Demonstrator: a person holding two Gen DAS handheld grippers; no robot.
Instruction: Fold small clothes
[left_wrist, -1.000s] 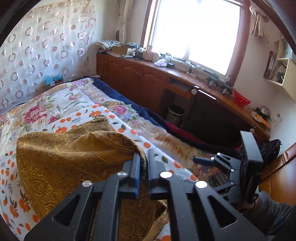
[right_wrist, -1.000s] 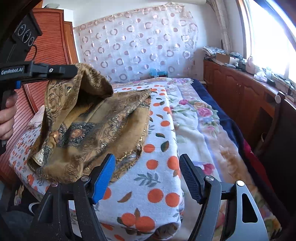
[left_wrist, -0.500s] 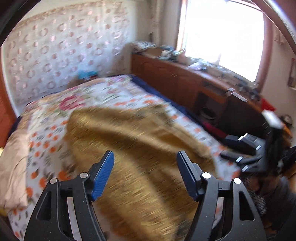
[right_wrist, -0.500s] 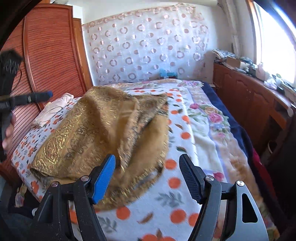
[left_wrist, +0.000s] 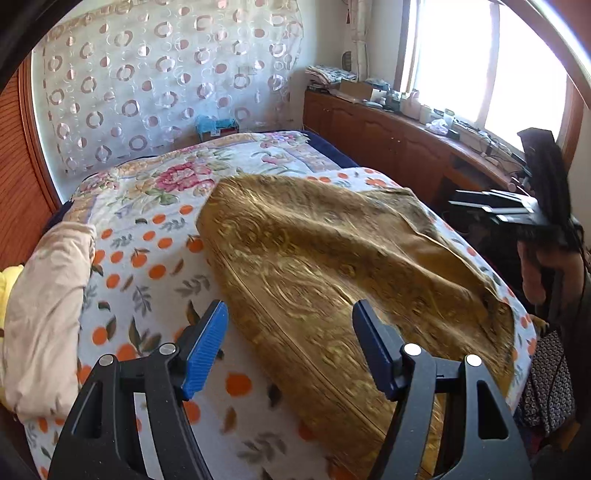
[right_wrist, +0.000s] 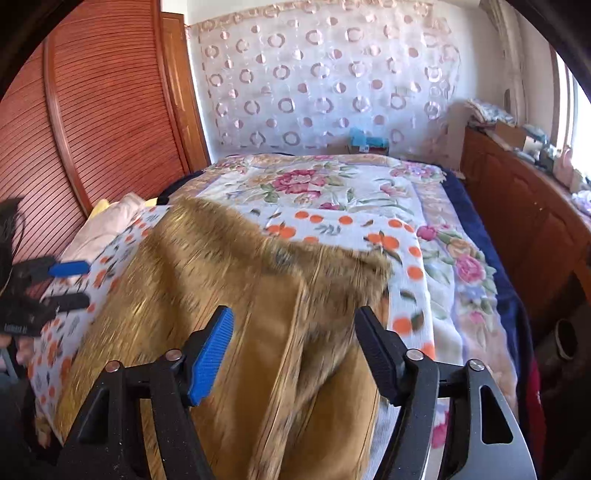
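Gold brocade garment (left_wrist: 332, 258): lying spread on orange-print bedspread (left_wrist: 147, 266), blurred. Left gripper (left_wrist: 290, 347): jaws wide apart, holding nothing, above cloth's near edge. Right gripper (right_wrist: 293, 350): jaws wide apart, empty, over garment. White lettering on left gripper body, unreadable.

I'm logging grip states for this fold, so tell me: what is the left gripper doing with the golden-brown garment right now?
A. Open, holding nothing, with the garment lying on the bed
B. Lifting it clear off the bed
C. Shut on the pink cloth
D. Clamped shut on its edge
A: the left gripper has its blue pads spread wide apart with nothing between them, and the golden-brown garment lies spread on the orange-print bedspread.
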